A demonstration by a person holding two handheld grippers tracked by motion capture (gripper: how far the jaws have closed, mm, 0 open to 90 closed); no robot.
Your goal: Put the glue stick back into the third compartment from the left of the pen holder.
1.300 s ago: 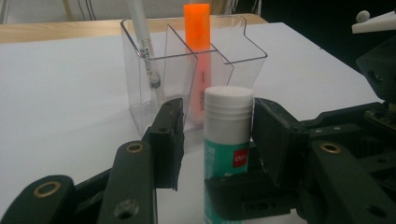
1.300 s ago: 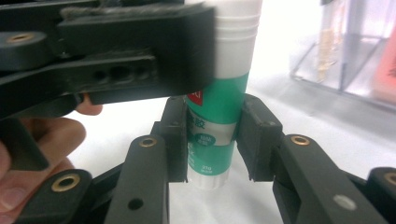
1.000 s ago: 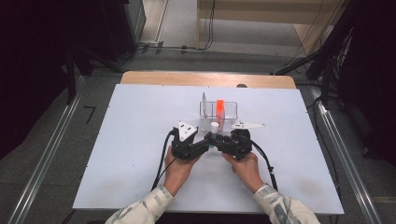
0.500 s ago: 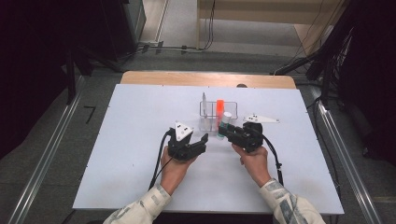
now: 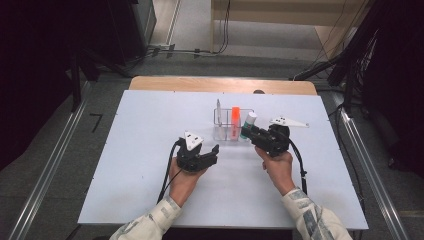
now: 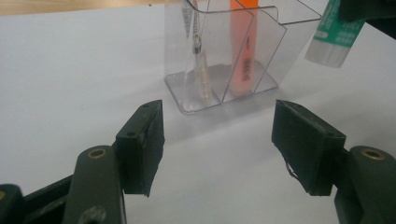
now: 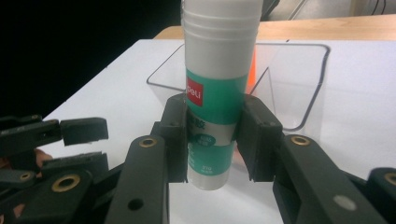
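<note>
My right gripper (image 7: 215, 140) is shut on a white and green glue stick (image 7: 217, 60) and holds it upright just off the table, in front of a clear plastic organizer (image 7: 299, 88). In the high view the glue stick (image 5: 248, 121) hangs at the organizer's (image 5: 220, 134) right end, with the right gripper (image 5: 251, 134) below it. An orange marker (image 6: 243, 51) and a clear pen (image 6: 198, 60) stand in separate compartments. My left gripper (image 6: 219, 144) has just been opening its jaws. Nothing lies between them, and it rests low on the table short of the organizer (image 6: 268, 51).
The white table top (image 5: 125, 165) is bare to the left and along the front edge. A wooden strip (image 5: 220, 85) runs along the far edge. Cables trail from both grippers toward the person's forearms.
The two grippers met at the table's middle a second ago. The right one has carried the glue stick right and slightly up. The left one's jaws have spread apart.
</note>
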